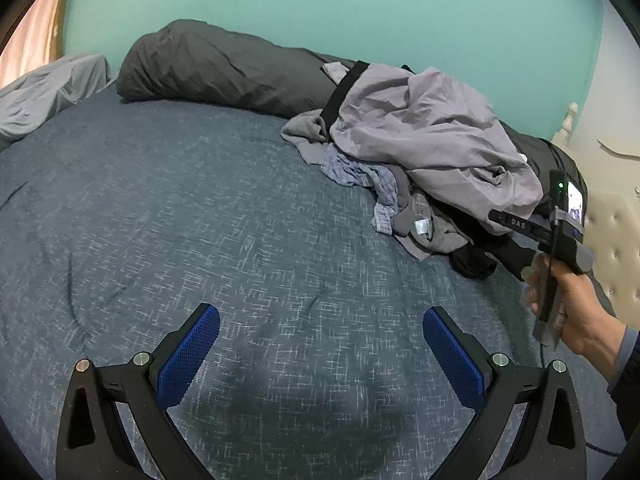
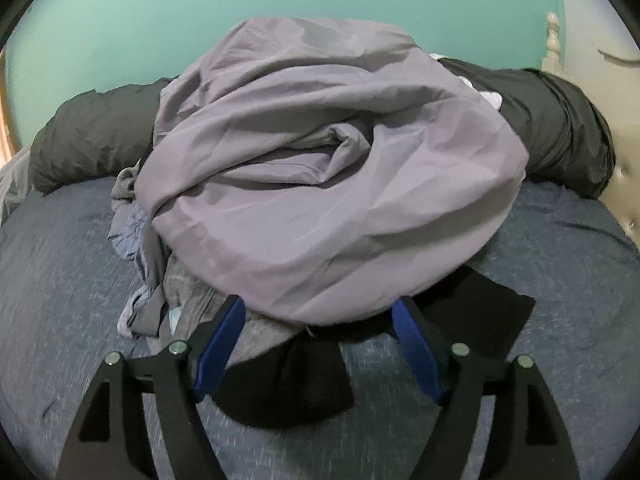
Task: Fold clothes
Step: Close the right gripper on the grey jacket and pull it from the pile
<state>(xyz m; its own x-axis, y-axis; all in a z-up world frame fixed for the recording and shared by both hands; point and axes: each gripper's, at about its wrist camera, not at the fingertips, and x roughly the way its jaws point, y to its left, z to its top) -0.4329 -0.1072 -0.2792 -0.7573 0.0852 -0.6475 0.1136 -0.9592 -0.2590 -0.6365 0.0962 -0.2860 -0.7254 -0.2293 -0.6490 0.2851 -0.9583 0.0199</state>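
You see a blue bedspread [image 1: 160, 220]; along its far edge lies a dark grey bolster [image 1: 224, 68], backed by a teal wall [image 1: 320, 4].

The bed [image 1: 168, 208], covered in a blue-grey heathered spread, fills most of both views. Along its far edge, against the teal wall, lies a long dark grey roll of bedding [image 1: 224, 68], with a pale grey crumpled sheet [image 1: 48, 88] at the upper left of the left wrist frame. A heap of clothes [image 1: 420, 168] sits on the spread at right of centre, topped by a lilac garment [image 2: 320, 184], with a black piece [image 2: 304, 380] spread flat at its near edge.
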